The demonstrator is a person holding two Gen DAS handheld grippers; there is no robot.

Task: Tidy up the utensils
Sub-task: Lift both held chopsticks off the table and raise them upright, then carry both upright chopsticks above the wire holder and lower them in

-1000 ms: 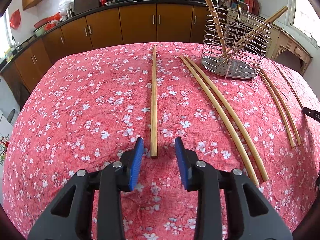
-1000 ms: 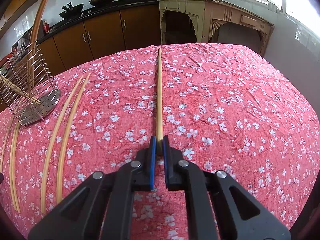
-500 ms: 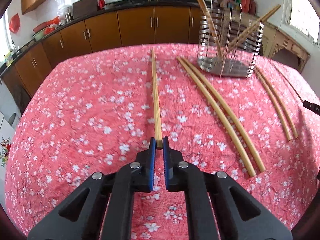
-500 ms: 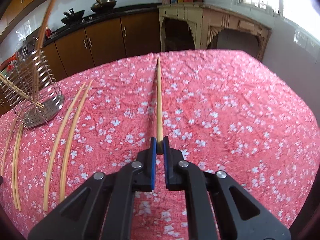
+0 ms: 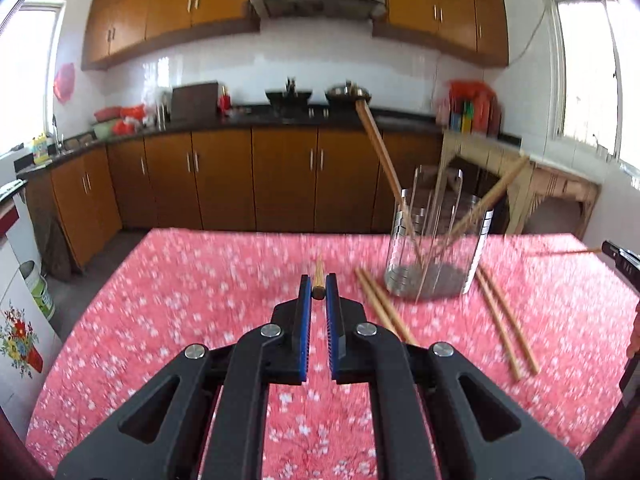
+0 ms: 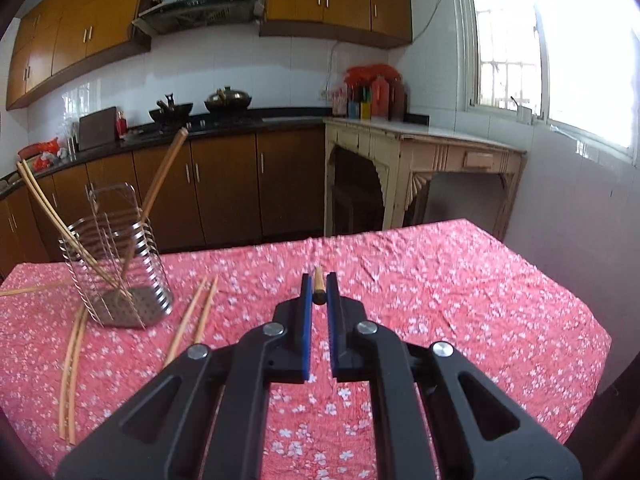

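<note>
My left gripper [image 5: 319, 289] is shut on the end of a long wooden chopstick [image 5: 319, 276] and holds it lifted, pointing away over the table. My right gripper [image 6: 319, 289] is shut on another chopstick [image 6: 319, 282] in the same way. A wire utensil holder [image 5: 436, 248] with chopsticks leaning in it stands on the table to the right in the left wrist view, and to the left in the right wrist view, where the holder [image 6: 114, 264] is further off. Loose chopstick pairs [image 5: 384, 308] [image 5: 504, 320] lie beside it.
The table has a red flowered cloth [image 5: 180, 300]. More chopstick pairs [image 6: 196, 316] [image 6: 72, 356] lie on it in the right wrist view. Kitchen cabinets [image 5: 240, 176] and a pale side table [image 6: 420, 168] stand beyond the far edge. The other gripper's tip [image 5: 620, 260] shows at the right.
My left gripper shut on the chopstick end. Both grippers then tilted up and lifted their chopsticks off the cloth, so the views now look level across the kitchen.
</note>
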